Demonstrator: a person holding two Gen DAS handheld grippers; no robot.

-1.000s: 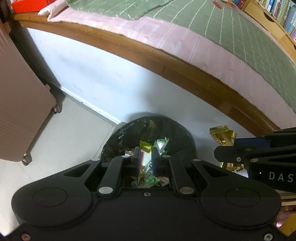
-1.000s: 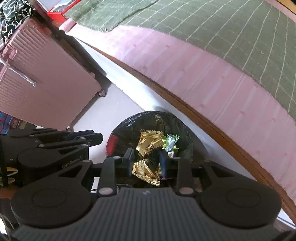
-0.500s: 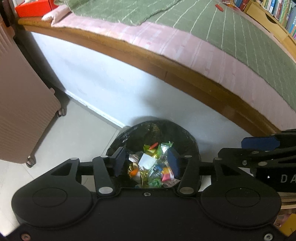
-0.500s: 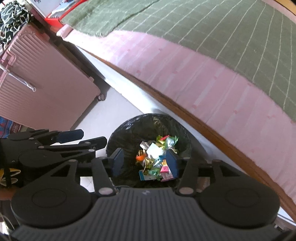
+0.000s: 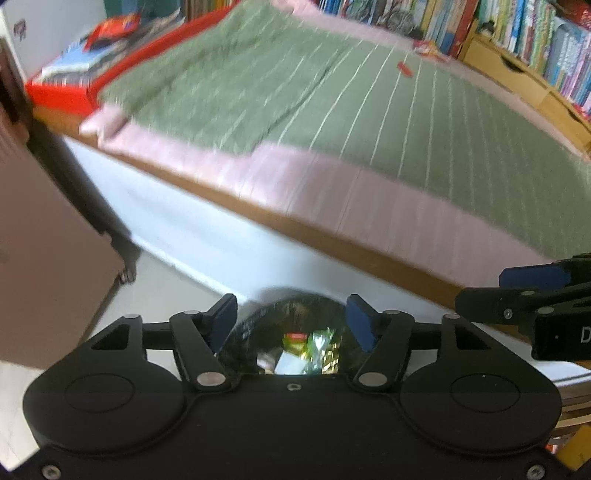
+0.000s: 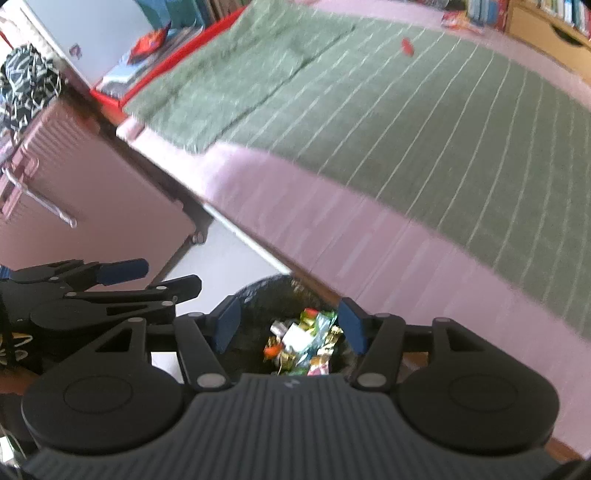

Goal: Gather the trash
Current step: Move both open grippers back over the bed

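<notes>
A black-lined trash bin point(image 5: 266, 317) point(image 6: 266, 295) stands on the floor against the bed's side, holding several bright wrappers point(image 5: 314, 349) point(image 6: 303, 339). My left gripper point(image 5: 291, 317) is open and empty above the bin's near rim. My right gripper point(image 6: 290, 317) is likewise open and empty over the bin. Each gripper shows in the other's view: the right gripper point(image 5: 524, 291) at the right edge, the left gripper point(image 6: 147, 277) at the left. A small red wrapper point(image 5: 404, 69) point(image 6: 407, 47) lies far up on the green blanket, and another red-white packet point(image 5: 428, 50) point(image 6: 460, 17) lies near the bookshelf.
A bed with a green striped blanket point(image 5: 369, 110) over a pink sheet point(image 6: 369, 229) fills the upper view. A pink suitcase point(image 5: 48, 251) point(image 6: 85, 206) stands on the left floor. A red box point(image 5: 66, 92) with items sits at the bed's far corner. Bookshelves point(image 5: 517, 40) line the far side.
Both grippers let go of their wrappers, which dropped into the bin, and their jaws opened. Both have since tilted up and back, bringing more of the bed into view.
</notes>
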